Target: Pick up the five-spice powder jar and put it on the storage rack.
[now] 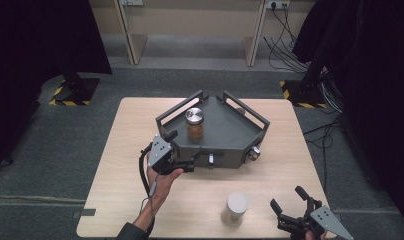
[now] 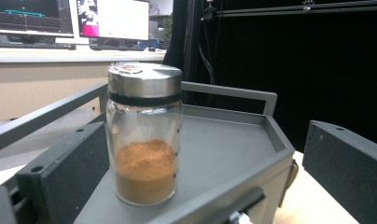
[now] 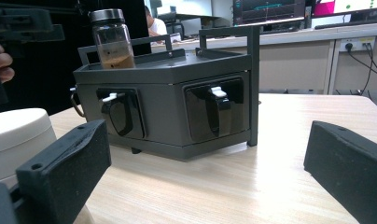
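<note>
A glass spice jar (image 1: 194, 124) with a steel lid and brown powder inside stands upright on the dark grey angular rack (image 1: 225, 131), near the rack's left rail. The left gripper (image 1: 184, 150) is at the rack's front left corner, jaws spread wide, the jar between them but untouched. The right gripper (image 1: 290, 199) hovers well in front of the rack, jaws spread and empty, just right of a white-lidded jar (image 1: 235, 207).

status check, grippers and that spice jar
Left gripper open, at the rack's edge. Right gripper open, low. Spice jar upright on grey rack, untouched. White-lidded jar stands clear.
</note>
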Demonstrator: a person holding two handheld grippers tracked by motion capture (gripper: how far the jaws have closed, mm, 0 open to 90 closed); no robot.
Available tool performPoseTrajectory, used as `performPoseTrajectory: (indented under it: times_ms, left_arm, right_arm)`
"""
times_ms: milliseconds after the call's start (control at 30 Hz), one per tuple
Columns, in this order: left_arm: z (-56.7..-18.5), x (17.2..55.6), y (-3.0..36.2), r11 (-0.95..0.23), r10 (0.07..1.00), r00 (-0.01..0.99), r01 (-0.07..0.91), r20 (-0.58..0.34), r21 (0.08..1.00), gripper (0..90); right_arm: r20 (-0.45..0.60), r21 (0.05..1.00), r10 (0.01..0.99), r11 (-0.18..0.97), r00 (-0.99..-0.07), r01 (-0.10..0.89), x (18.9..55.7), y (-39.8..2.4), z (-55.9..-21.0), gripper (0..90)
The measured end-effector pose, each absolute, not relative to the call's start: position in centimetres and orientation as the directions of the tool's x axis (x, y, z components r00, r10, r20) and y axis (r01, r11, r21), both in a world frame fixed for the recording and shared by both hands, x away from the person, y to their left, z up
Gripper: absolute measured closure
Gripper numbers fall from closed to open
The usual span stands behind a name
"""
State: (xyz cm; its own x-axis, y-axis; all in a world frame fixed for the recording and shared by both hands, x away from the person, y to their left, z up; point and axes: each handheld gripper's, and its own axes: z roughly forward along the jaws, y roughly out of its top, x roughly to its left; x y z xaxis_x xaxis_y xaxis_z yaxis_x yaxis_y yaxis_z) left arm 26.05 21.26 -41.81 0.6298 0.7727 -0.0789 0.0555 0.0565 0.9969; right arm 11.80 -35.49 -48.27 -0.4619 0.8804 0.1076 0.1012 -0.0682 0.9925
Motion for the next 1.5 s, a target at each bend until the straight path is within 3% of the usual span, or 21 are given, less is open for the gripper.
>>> performPoseTrajectory:
  times_ms: [1500]
  left_arm:
    - [-48.4,19.2,27.1,0.000,0.750,0.661,0.047,-0.031,0.999,0.0]
  right_arm:
    - [0.092,0.994,0.885,-0.052,-0.457,0.101,11.7,-35.2,-48.2,0.8]
